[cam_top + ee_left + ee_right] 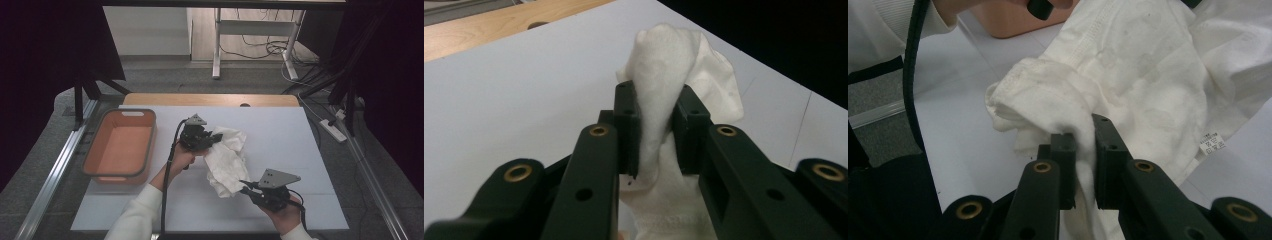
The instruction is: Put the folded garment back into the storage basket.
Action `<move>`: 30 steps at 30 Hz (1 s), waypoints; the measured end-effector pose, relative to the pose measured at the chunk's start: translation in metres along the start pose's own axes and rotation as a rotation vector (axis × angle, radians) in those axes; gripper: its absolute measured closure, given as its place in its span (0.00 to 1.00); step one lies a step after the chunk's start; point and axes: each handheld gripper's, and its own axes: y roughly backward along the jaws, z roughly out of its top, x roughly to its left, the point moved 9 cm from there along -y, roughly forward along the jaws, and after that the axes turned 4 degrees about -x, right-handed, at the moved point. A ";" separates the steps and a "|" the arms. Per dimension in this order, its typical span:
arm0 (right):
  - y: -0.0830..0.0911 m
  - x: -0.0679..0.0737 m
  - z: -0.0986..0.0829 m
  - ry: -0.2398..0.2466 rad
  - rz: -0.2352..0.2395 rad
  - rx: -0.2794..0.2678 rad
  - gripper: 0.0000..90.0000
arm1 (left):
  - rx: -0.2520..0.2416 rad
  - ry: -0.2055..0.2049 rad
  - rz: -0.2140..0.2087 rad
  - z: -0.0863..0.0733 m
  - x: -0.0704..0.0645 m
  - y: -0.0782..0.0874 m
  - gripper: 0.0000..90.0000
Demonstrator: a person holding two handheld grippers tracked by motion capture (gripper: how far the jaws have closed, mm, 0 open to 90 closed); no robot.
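Both grippers have hold of the white cloth (227, 160), so the grasping part looks done. Left gripper (214, 138) pinches a bunched fold at the cloth's far end, on the side nearer the orange bin (120, 147); in the left gripper view the jaws are closed most of the way onto a thick wad of cloth (664, 100) squeezed between them. Right gripper (246, 186) holds the near end, the end farthest from the bin; in the right gripper view the jaws stand nearly together with a hemmed edge of the cloth (1128, 75) clamped in the narrow gap. Cloth sits on the white table (280, 130) just to the right of the bin, not touching it, still crumpled and loosely stretched between the two grips. A small label (1211, 141) shows near one edge. Bin looks empty. My guess: work is early to midway, cloth gripped at both ends but not yet flattened, folded or put anywhere. Left to do: pull it taut or spread it, then fold it or move it over to the bin; cannot tell which.
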 end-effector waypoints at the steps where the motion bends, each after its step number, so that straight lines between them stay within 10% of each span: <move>1: 0.000 0.000 0.000 0.001 0.002 0.004 0.91 | -0.001 0.001 0.001 0.000 0.001 0.001 0.84; 30: -0.021 0.005 0.054 0.040 0.036 -0.078 0.91 | -0.084 0.016 0.067 0.035 0.025 0.058 0.84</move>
